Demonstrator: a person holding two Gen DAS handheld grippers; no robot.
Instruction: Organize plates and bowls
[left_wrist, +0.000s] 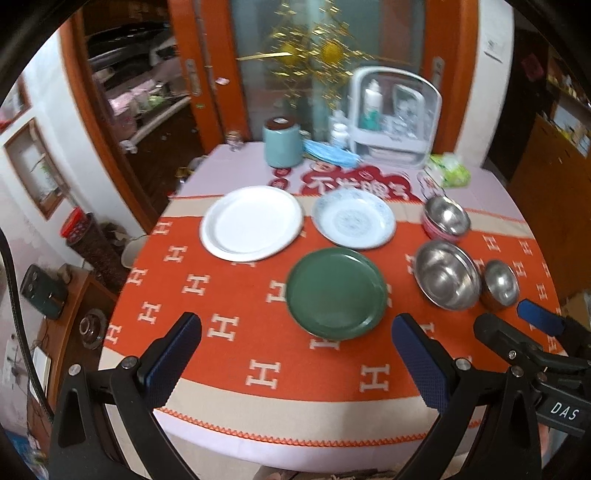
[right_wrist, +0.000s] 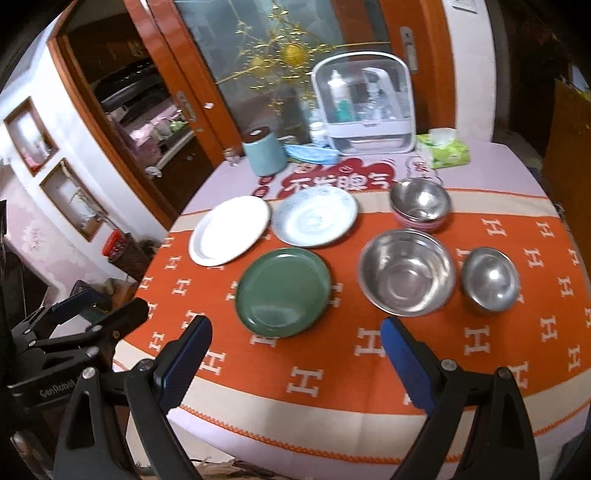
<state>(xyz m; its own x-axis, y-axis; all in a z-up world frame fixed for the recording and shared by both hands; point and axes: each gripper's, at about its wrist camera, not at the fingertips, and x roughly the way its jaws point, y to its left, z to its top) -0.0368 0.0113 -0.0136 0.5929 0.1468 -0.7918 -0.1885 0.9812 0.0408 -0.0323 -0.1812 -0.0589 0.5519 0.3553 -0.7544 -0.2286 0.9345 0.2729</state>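
Note:
On the orange cloth lie a white plate (left_wrist: 252, 222) (right_wrist: 229, 229), a pale blue patterned plate (left_wrist: 353, 217) (right_wrist: 314, 215) and a green plate (left_wrist: 336, 293) (right_wrist: 283, 291). To their right stand a large steel bowl (left_wrist: 446, 274) (right_wrist: 406, 271), a small steel bowl (left_wrist: 500, 283) (right_wrist: 490, 279), and a steel bowl nested in a pink bowl (left_wrist: 446, 218) (right_wrist: 420, 204). My left gripper (left_wrist: 295, 328) is open and empty, near the table's front edge. My right gripper (right_wrist: 295, 332) is open and empty, to the right of the left one.
At the back of the table stand a teal canister (left_wrist: 282, 141) (right_wrist: 263, 152), blue face masks (left_wrist: 331, 152), a white storage case (left_wrist: 395, 114) (right_wrist: 364, 107) and a green tissue pack (left_wrist: 448, 168) (right_wrist: 443, 149). Orange doors rise behind.

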